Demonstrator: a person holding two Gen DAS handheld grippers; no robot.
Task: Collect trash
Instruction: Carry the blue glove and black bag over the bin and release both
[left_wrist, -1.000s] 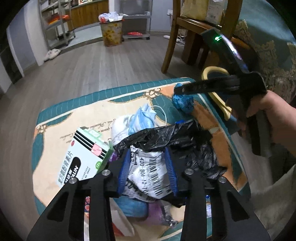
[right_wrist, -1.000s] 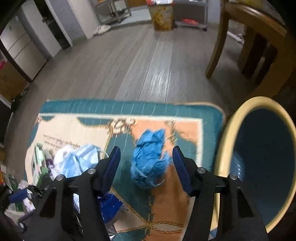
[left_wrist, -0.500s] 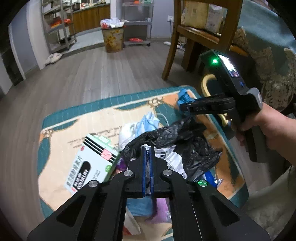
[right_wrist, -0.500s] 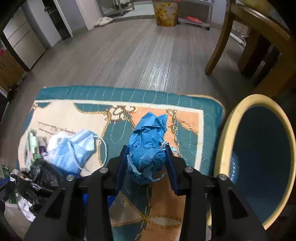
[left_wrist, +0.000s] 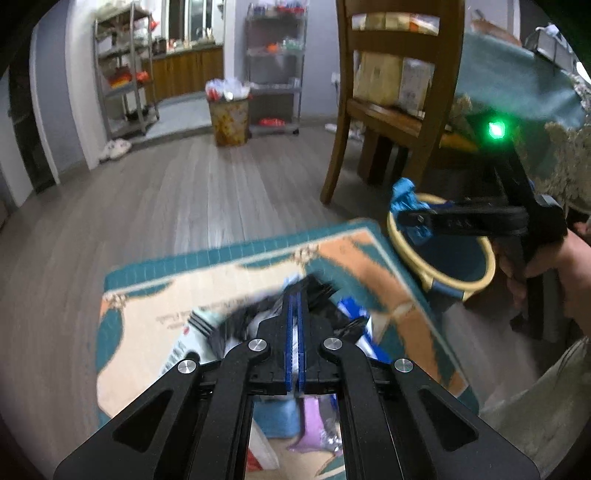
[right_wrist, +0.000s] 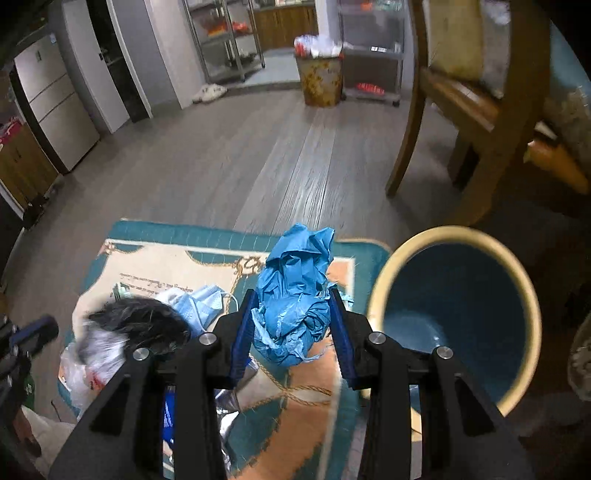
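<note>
both claws clamped on trash
right gripper (right_wrist: 291, 325) pinches the blue wad (right_wrist: 295, 295) near the bin (right_wrist: 376, 291); left gripper (left_wrist: 295, 317) nips the black bag (left_wrist: 236, 321).

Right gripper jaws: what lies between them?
A crumpled blue glove is clamped between the right gripper jaws, beside the yellow-rimmed bin; the right wrist view shows it.

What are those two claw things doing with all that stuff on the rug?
A person is picking up trash with a claw in each hand. The right claw is clamped on a crumpled blue wad and holds it beside the blue bin with the yellow rim. The left claw is pinched shut on a black plastic bag from the pile of trash on the rug. A face mask lies there too.
</note>
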